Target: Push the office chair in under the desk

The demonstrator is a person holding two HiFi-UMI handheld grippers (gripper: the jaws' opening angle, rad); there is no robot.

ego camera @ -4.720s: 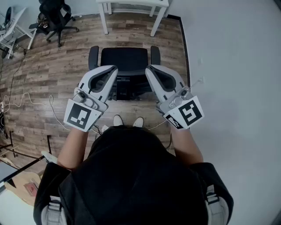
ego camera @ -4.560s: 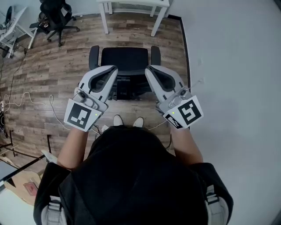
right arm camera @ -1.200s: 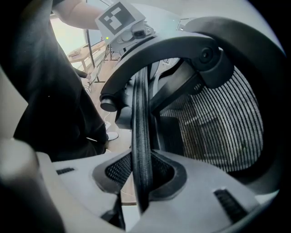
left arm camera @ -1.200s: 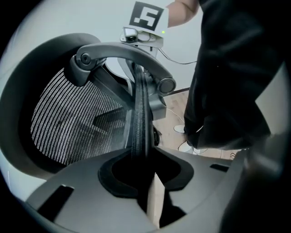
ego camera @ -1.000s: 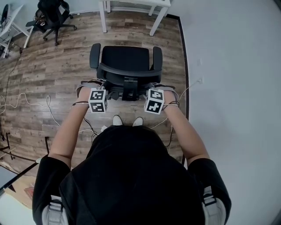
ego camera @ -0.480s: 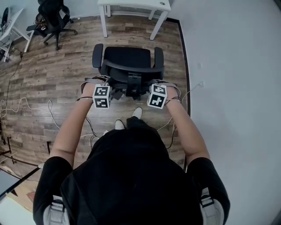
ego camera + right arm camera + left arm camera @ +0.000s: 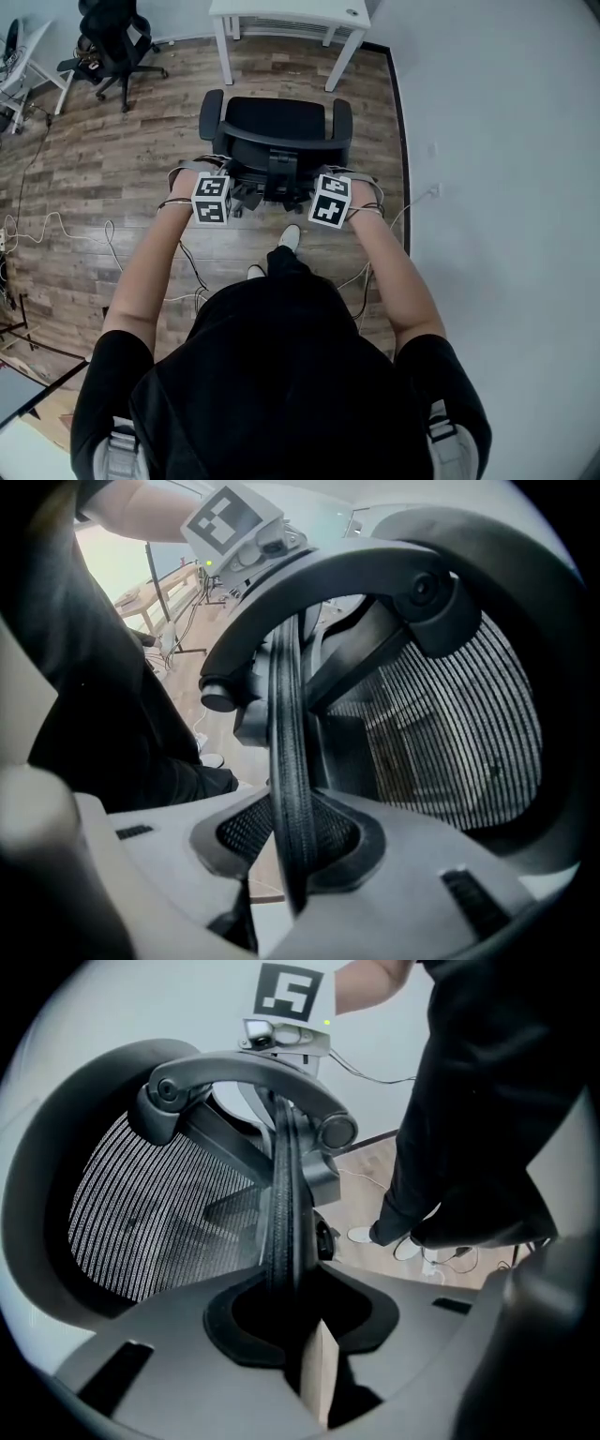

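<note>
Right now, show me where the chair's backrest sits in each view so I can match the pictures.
Head view: backrest upper centre, seen from above.
Left gripper view: backrest mesh at left, its edge between the jaws.
Right gripper view: backrest mesh at right, edge between the jaws.
Shared landmark: the person's dark trouser leg.

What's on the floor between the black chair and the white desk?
Nothing. In the head view, only bare wooden floor lies between the office chair and the white desk.
</note>
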